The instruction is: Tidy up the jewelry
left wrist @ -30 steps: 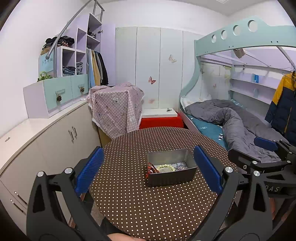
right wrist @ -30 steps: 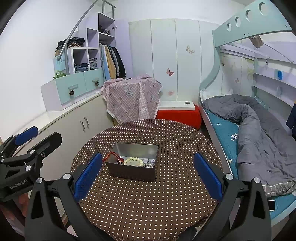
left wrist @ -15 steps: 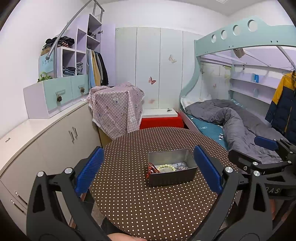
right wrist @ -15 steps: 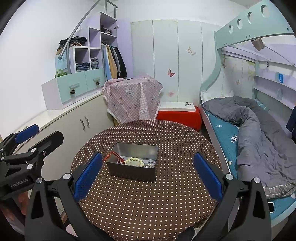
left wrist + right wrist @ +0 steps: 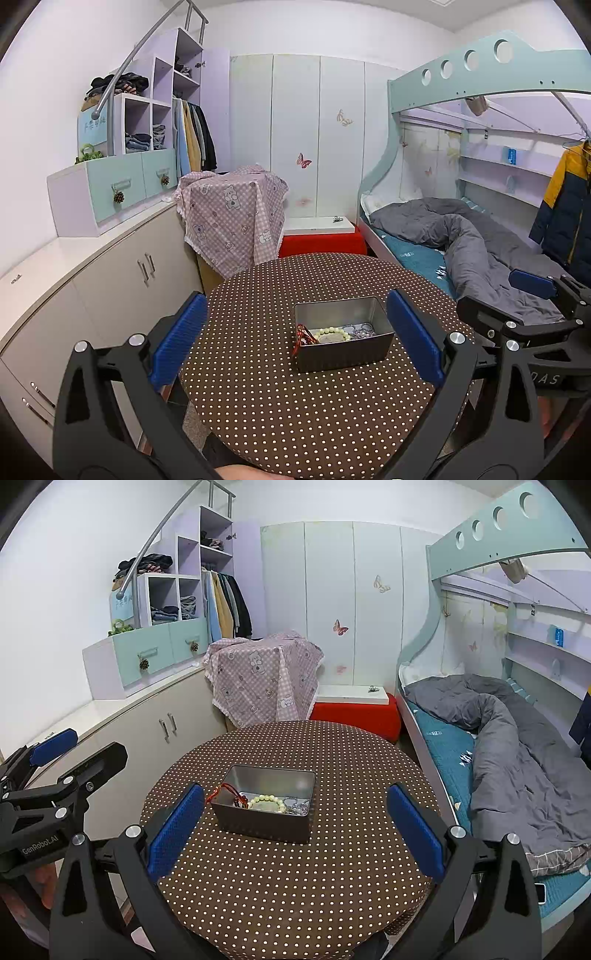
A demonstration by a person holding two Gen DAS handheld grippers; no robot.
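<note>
A grey metal tin (image 5: 343, 354) (image 5: 264, 823) sits near the middle of the round brown polka-dot table (image 5: 295, 413) (image 5: 295, 886). Inside it lie a pale green bead bracelet (image 5: 330, 334) (image 5: 266, 802), a red cord bracelet (image 5: 302, 332) (image 5: 226, 791) hanging over the left rim, and some silvery pieces (image 5: 356, 329) (image 5: 297, 805). My left gripper (image 5: 295, 336) is open above the table's near side, empty. My right gripper (image 5: 295, 829) is also open and empty, with the tin between and beyond its blue pads. Each gripper shows at the edge of the other's view.
White cabinets (image 5: 92, 280) with a teal drawer unit (image 5: 110, 192) run along the left. A pink checked cloth (image 5: 232, 218) covers something behind the table, beside a red box (image 5: 321, 243). A bunk bed with a grey duvet (image 5: 472, 243) stands on the right.
Both views shift only slightly; the right gripper has drifted a little nearer the table. The tin and jewelry have not moved, and both grippers stay open.
</note>
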